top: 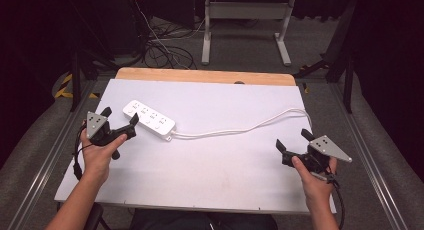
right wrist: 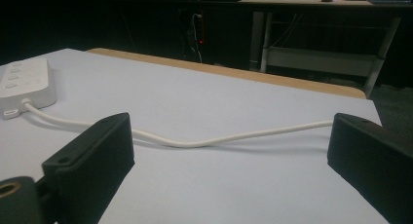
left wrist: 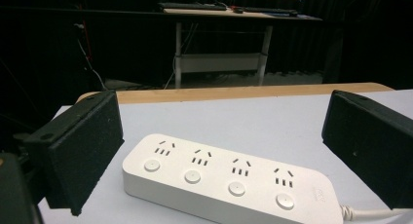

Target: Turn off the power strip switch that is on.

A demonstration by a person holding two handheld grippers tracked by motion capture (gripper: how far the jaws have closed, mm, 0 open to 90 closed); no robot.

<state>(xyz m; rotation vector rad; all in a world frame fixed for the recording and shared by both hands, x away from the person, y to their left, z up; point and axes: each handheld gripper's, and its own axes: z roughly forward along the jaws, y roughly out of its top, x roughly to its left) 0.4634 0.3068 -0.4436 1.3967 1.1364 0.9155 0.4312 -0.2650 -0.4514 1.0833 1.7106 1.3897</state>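
Note:
A white power strip [top: 149, 119] with several sockets lies on the white table top [top: 220, 165], left of centre. Its white cable [top: 240, 130] runs right and curves off the table's right edge. My left gripper [top: 120, 117] is open just left of the strip, with nothing between its jaws. In the left gripper view the power strip [left wrist: 229, 182] lies close ahead between the open jaws. My right gripper [top: 295, 140] is open near the right edge, nothing in it. In the right gripper view the cable [right wrist: 195, 142] crosses ahead and the power strip [right wrist: 22, 85] is at far left.
A wooden strip [top: 205, 76] borders the table's far edge. Beyond it on the floor are a white desk frame [top: 245, 25] and tangled dark cables [top: 160, 45]. Metal rails [top: 372, 165] flank the table.

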